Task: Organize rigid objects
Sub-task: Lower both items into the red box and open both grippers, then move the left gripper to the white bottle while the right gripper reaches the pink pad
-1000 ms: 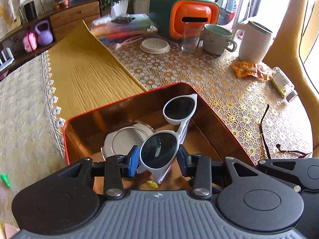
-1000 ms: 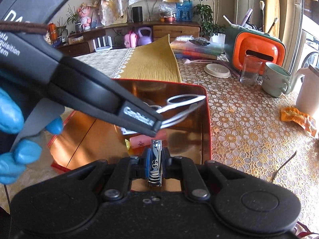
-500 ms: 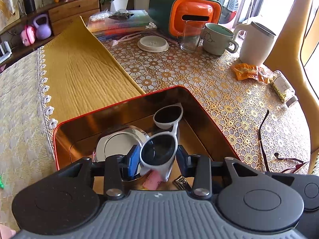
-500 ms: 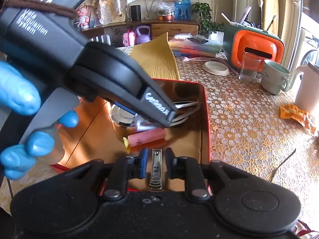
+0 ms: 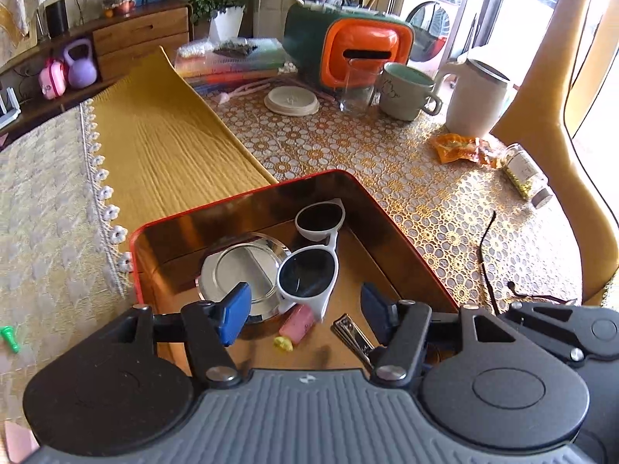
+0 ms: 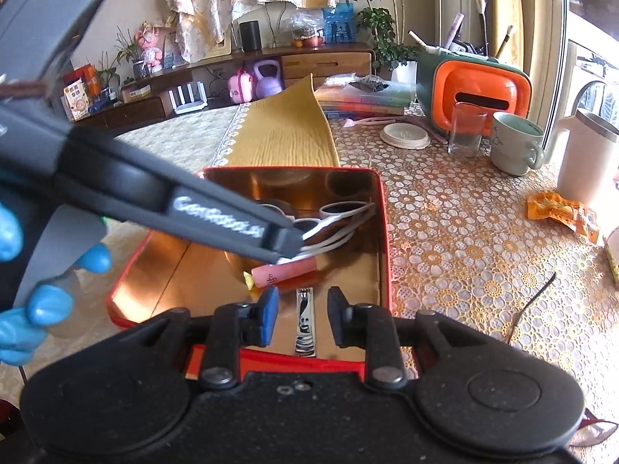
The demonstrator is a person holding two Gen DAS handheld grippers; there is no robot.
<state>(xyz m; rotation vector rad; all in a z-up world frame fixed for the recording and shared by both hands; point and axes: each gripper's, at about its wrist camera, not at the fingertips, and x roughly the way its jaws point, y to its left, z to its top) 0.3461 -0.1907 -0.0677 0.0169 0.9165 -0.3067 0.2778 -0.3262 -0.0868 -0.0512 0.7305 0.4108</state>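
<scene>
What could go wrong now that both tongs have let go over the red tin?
1. The left tongs, jaws just opened, hang close over the white sunglasses, which lean on the round metal lid; a careless pull-back could snag the frame.
2. The right tongs, jaws also just opened, straddle the nail clipper lying by the near wall of the red tin; lifting crookedly might drag it out.
3. Both tools crowd one tin and could bump.

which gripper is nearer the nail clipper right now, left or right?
Right. The right gripper straddles the nail clipper, jaws open and pads clear of it. The left gripper hangs open over the sunglasses, with the clipper off by its right finger.
</scene>
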